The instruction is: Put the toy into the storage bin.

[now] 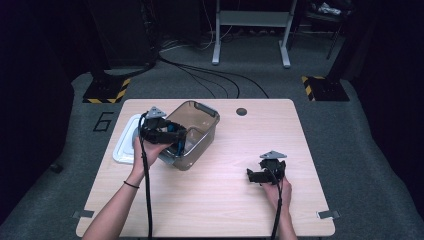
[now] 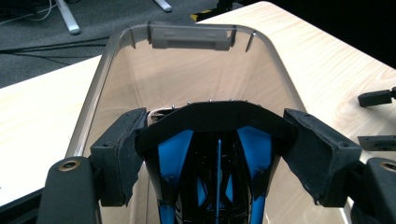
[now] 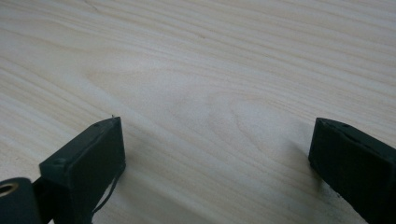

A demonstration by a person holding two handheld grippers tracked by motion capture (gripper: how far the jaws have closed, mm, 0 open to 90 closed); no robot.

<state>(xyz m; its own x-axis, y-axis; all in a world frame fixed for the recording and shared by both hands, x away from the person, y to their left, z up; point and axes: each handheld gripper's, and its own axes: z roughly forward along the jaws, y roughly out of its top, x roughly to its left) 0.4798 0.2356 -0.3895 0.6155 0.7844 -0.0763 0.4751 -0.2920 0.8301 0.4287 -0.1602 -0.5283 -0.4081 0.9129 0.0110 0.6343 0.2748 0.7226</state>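
Both pads tight on black-and-blue object (image 2: 215,154), lower left gripper (image 2: 217,140) straight into bin (image 1: 200,131); right gripper (image 3: 217,154) wide, idle.

Dim room, grey carpet (image 1: 380,150), pale wooden table (image 1: 215,200), metal stand (image 1: 252,30) behind.

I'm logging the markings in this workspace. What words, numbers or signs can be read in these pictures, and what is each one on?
"6": a large dark numeral on the grey floor left of the table.
Black-and-yellow hazard stripes, with no wording, on the two stand bases.
No readable text on the clear plastic container, the white lid or the black-and-blue object the left hand-held gripper holds.
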